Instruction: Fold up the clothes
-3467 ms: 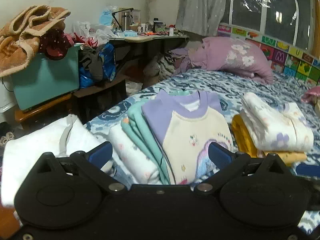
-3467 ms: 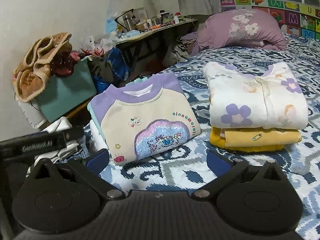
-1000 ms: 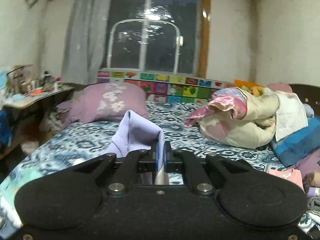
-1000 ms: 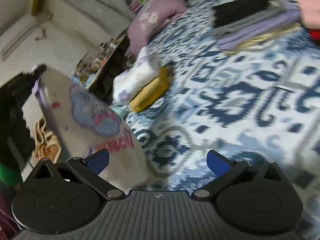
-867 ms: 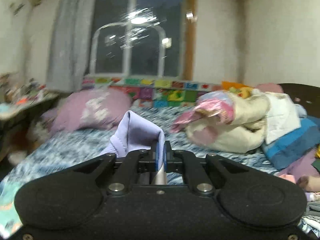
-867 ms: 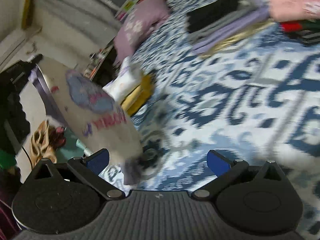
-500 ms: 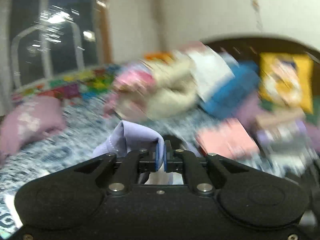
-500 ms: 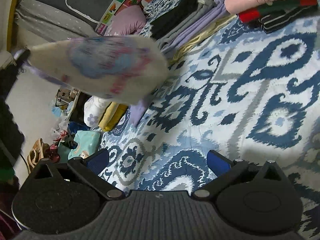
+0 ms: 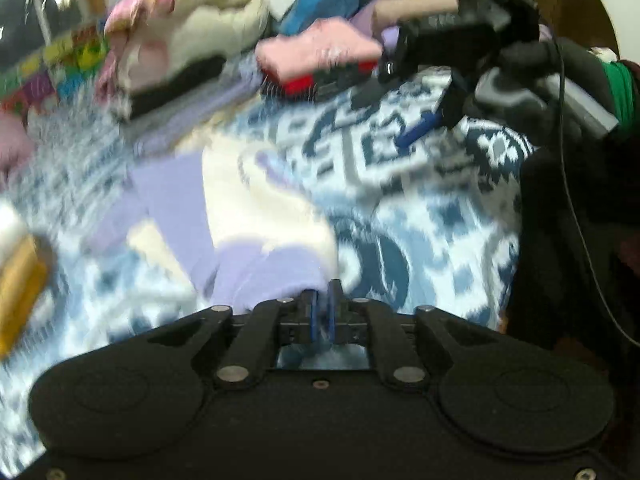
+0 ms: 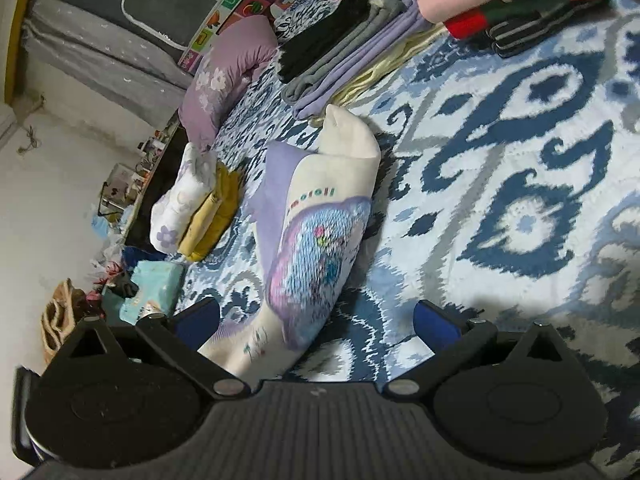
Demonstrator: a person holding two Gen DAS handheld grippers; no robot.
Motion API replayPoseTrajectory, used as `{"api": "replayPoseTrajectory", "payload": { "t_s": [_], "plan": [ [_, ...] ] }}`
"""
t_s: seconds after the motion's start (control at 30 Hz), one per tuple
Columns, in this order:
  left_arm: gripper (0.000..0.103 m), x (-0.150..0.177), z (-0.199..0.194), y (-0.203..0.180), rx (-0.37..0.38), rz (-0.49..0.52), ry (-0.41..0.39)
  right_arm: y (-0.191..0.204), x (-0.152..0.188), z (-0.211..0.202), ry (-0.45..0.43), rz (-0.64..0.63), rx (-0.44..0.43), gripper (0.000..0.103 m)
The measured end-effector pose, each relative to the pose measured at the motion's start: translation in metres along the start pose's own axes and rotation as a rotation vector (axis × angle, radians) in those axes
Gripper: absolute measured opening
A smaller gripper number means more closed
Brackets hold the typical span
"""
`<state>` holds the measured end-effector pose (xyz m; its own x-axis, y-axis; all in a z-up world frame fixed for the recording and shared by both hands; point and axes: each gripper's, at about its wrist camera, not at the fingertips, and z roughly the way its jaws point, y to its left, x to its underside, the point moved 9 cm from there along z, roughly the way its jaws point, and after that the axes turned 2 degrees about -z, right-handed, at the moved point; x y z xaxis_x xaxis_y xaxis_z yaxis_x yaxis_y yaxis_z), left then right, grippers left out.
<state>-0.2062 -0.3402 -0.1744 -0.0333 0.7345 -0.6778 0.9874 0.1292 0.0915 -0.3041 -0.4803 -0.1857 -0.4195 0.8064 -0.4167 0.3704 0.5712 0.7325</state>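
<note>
A cream and lilac sweatshirt (image 10: 320, 216) with a blue sequin patch lies crumpled on the blue-patterned bedspread (image 10: 520, 168). In the left wrist view the same sweatshirt (image 9: 248, 216) stretches away from me, blurred. My left gripper (image 9: 320, 312) is shut on its lilac edge. My right gripper (image 10: 316, 320) is open and empty, just above the near end of the sweatshirt. It also shows in the left wrist view (image 9: 424, 124) at the upper right.
A white floral and yellow folded stack (image 10: 196, 208) lies left of the sweatshirt. Black, grey and lilac folded clothes (image 10: 352, 44) and a pink, red and striped stack (image 10: 516, 4) lie beyond. A purple pillow (image 10: 228, 76) sits by the window. The bed's left edge is close.
My left gripper took hold of the sweatshirt on its stack, swung it through the air and brought it down onto the middle of the bed. My right gripper stayed open and followed.
</note>
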Motion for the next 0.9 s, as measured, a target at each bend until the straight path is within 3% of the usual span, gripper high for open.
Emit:
{"api": "replayPoseTrajectory", "payload": {
  "t_s": [0.03, 0.1, 0.23, 0.33, 0.43, 0.57, 0.67, 0.9],
  "plan": [
    [0.034, 0.003, -0.002, 0.001, -0.006, -0.027, -0.003, 0.002, -0.001, 0.002, 0.002, -0.019, 0.009, 0.098],
    [0.05, 0.009, -0.008, 0.005, -0.018, -0.092, -0.013, 0.007, -0.004, 0.005, 0.008, -0.059, 0.026, 0.095],
    [0.052, 0.013, -0.022, 0.022, -0.049, -0.299, -0.064, 0.021, -0.012, 0.014, 0.014, -0.179, 0.068, 0.091],
    [0.063, 0.016, -0.028, 0.047, -0.049, -0.557, -0.125, 0.033, -0.023, 0.024, 0.019, -0.276, 0.103, 0.083],
    [0.065, 0.026, -0.023, 0.067, -0.017, -0.841, -0.154, 0.046, -0.036, 0.037, 0.03, -0.351, 0.125, 0.078],
    [0.065, 0.034, -0.003, 0.074, 0.004, -1.051, -0.183, 0.063, -0.053, 0.063, 0.053, -0.456, 0.162, 0.078],
    [0.066, 0.037, 0.011, 0.073, 0.022, -1.121, -0.228, 0.075, -0.059, 0.091, 0.089, -0.517, 0.19, 0.078],
    [0.066, 0.056, 0.023, 0.076, -0.018, -1.084, -0.268, 0.112, -0.062, 0.164, 0.167, -0.639, 0.266, 0.078]
  ]
}}
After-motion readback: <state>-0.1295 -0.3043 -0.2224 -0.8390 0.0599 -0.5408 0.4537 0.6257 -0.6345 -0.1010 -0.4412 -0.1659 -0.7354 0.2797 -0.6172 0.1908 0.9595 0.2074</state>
